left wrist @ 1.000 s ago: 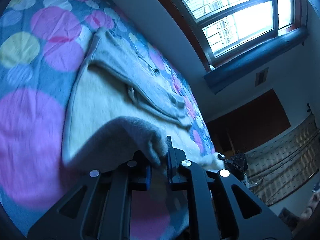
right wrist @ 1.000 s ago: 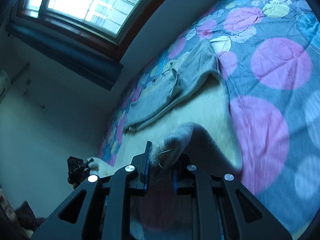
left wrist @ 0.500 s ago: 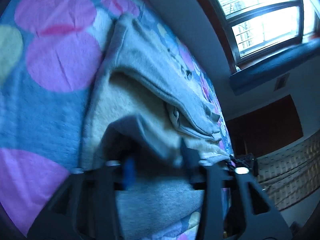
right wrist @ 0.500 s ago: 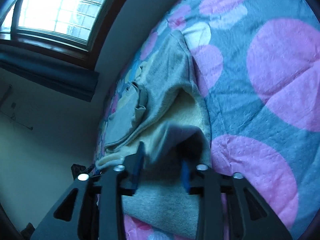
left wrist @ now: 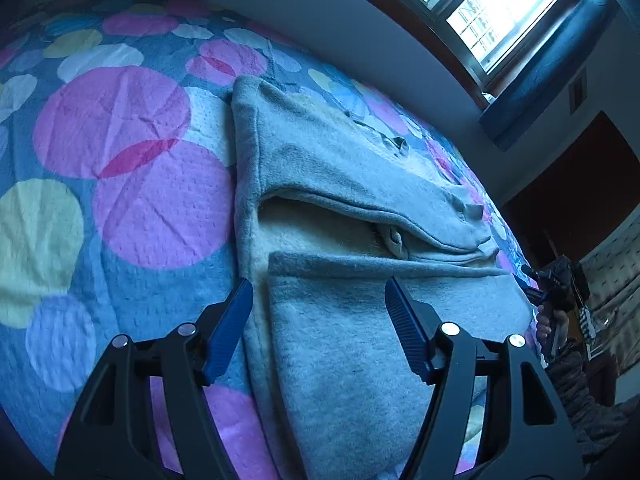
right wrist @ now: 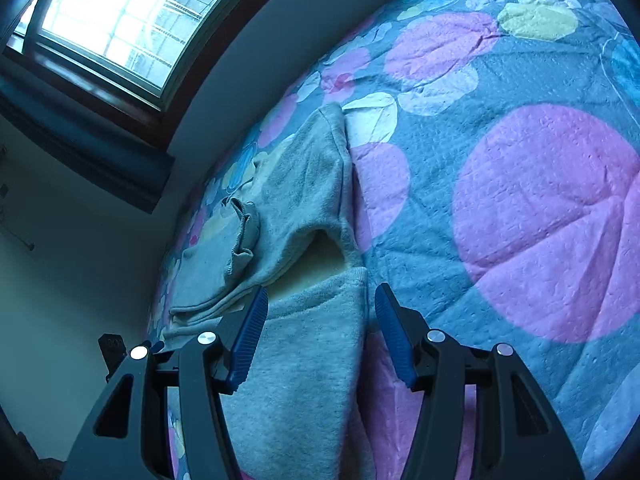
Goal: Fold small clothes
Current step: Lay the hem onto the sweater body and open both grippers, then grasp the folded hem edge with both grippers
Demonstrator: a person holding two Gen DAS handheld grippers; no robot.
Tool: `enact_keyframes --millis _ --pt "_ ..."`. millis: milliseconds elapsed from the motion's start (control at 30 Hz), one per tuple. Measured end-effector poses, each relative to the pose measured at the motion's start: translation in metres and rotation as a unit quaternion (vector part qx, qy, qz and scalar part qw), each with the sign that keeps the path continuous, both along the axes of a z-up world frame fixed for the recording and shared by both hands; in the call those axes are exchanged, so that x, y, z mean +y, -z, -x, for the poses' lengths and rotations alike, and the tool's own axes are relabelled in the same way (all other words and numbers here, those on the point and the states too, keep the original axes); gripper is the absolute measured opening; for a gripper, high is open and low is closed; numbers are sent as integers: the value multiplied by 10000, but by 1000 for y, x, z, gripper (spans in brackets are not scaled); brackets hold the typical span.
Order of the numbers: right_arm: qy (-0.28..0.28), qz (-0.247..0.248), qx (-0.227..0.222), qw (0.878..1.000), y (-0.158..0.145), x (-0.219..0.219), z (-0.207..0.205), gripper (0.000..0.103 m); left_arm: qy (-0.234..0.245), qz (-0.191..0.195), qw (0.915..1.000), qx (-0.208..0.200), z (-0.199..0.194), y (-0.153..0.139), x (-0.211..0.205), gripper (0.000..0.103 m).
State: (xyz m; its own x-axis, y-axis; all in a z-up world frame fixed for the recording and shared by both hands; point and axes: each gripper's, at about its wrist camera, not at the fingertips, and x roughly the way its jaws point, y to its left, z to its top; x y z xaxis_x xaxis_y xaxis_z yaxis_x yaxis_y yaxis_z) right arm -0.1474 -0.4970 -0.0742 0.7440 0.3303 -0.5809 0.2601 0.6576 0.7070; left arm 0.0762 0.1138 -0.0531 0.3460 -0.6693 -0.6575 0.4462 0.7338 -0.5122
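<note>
A small grey fleece garment lies on the polka-dot bedspread, its near hem folded up over the body, with a strip of cream lining showing between the folds. My left gripper is open and empty just above the folded hem. In the right wrist view the same garment lies folded, and my right gripper is open and empty over its near right corner. Sleeves are tucked across the top.
The bedspread extends wide to the right of the garment. A wall and a bright window stand beyond the bed. The other gripper's body shows at the garment's far side.
Both grippers carried the near hem forward over the garment, laid it down, and opened, letting go of the cloth.
</note>
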Motion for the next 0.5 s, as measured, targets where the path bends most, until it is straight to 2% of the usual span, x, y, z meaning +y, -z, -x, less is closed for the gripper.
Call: enact_keyframes --millis 133,267,500 --pt "-135 56 121 9998 7 3 0 56 190 69 9998 -54 1 0 -8 68" --pt "-232 55 138 9996 11 6 -3 56 232 -167 9994 -196 0 1 -14 68" --pt "-422 350 121 9984 8 17 -7 56 443 -522 9973 -282 -7 7 -27 68"
